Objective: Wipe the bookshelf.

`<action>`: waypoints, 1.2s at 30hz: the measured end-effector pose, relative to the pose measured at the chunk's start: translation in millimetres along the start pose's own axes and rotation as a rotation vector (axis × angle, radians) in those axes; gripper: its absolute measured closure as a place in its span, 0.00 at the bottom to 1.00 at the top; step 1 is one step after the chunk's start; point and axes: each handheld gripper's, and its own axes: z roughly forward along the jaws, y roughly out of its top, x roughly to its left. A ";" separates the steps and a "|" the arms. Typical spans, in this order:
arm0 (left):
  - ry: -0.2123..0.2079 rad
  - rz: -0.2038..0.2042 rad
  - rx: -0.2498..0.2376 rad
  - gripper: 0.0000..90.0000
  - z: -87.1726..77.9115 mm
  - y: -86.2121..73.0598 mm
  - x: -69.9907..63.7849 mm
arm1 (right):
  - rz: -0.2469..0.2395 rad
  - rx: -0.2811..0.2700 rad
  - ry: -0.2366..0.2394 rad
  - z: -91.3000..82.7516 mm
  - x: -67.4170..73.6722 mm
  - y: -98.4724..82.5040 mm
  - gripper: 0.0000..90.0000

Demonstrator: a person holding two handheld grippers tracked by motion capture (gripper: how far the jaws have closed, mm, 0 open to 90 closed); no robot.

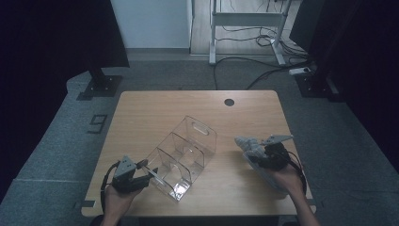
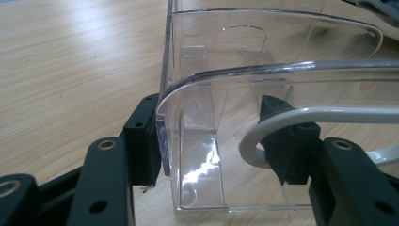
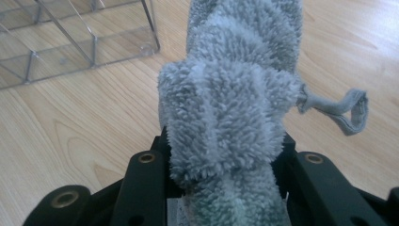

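A clear plastic organizer (image 1: 181, 150) with several compartments lies askew in the middle of the wooden table (image 1: 160, 106). My left gripper (image 1: 148, 170) is at its near left corner. In the left gripper view my left gripper (image 2: 214, 141) straddles that corner (image 2: 197, 80), one pad on the outer wall and the other seen through the plastic; it looks shut on it. My right gripper (image 1: 259, 154) is raised at the right, shut on a fluffy grey cloth (image 1: 248, 145). The cloth (image 3: 230, 94) bulges up between my right gripper's jaws (image 3: 221, 150), its hanging loop (image 3: 350, 113) to the right.
A round cable hole (image 1: 229, 102) sits near the table's far edge. Bare wood lies between the organizer (image 3: 70, 42) and the cloth. Beyond the table stand dark stands (image 1: 101, 84) and a white desk frame (image 1: 247, 21), with cables on the grey floor.
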 end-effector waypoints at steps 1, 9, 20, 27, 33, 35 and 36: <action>-0.002 0.003 0.003 0.49 -0.2 0.2 -0.3 | 0.000 -0.004 -0.002 0.2 0.8 1.1 0.68; -0.017 0.026 0.009 0.49 -0.7 0.4 -3.5 | -0.012 -0.039 0.010 -10.6 6.3 21.9 0.68; -0.018 0.035 0.014 0.49 -0.2 1.0 -6.6 | -0.025 -0.083 0.038 -21.5 13.8 55.2 0.67; -0.027 0.039 0.014 0.49 0.2 1.1 -8.2 | -0.053 -0.095 0.045 -20.6 24.0 79.0 0.67; -0.034 0.044 0.014 0.49 0.8 1.2 -9.8 | -0.081 -0.102 0.062 -16.5 35.4 102.2 0.67; -0.036 0.046 0.014 0.49 1.0 1.2 -10.1 | -0.092 -0.100 0.061 -13.9 38.4 108.7 0.67; -0.036 0.046 0.014 0.49 1.1 1.2 -10.3 | -0.094 -0.100 0.063 -11.8 40.7 113.3 0.67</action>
